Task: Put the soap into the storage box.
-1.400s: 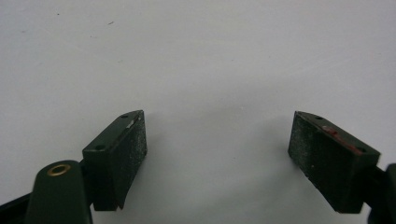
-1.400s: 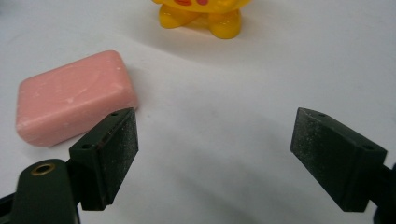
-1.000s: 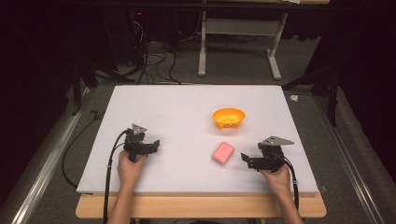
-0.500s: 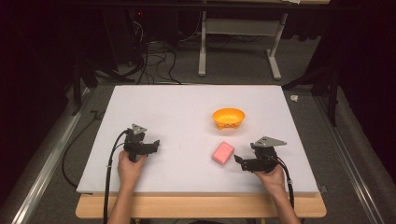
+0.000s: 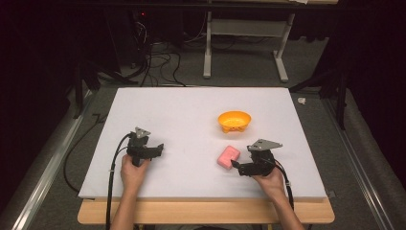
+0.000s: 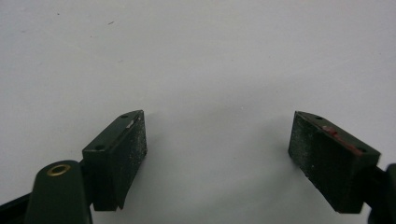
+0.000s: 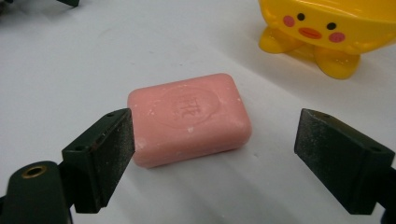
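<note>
Soap [image 7: 189, 119] bears a stamp and bowl [image 7: 327, 32] a face, up close.

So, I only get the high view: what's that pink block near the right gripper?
Observer: A bar of soap, with a round stamp pressed into its top.
Operator: Is it being gripped?
Observer: No. The right gripper has just been opening its jaws; they stand wide, with the soap loose between their tips.
Operator: And the orange bowl?
Observer: The bowl has a duck face on its side and little feet.
</note>
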The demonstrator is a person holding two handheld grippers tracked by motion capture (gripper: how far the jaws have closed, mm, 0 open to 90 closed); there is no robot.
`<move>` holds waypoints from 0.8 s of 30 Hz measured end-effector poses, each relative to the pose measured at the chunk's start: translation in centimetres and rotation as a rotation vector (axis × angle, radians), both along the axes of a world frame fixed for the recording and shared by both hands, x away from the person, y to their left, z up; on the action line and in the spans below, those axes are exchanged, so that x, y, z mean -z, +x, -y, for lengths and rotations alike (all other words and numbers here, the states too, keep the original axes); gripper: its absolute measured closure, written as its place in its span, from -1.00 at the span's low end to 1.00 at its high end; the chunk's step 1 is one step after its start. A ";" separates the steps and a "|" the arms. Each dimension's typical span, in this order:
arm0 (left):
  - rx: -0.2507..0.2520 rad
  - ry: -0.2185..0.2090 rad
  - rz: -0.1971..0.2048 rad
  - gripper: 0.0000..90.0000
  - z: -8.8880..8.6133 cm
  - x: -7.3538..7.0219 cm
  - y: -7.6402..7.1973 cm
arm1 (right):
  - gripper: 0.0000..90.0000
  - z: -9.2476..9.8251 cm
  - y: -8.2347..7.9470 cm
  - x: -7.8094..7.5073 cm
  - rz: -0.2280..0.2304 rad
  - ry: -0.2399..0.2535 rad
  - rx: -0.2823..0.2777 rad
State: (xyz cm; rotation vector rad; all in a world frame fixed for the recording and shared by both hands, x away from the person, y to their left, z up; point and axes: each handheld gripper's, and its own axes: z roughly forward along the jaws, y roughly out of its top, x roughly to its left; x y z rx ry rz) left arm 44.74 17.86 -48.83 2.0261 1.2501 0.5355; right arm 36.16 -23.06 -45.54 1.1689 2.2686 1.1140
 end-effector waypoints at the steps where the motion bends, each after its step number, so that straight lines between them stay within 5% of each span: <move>1: 0.000 0.000 0.000 -0.56 0.0 0.0 0.0 | -0.72 0.0 0.0 0.0 0.000 0.000 0.000; 24: -0.002 -0.002 0.001 -0.56 0.0 0.0 0.0 | -0.74 -2.8 2.0 0.1 0.025 -0.023 -0.076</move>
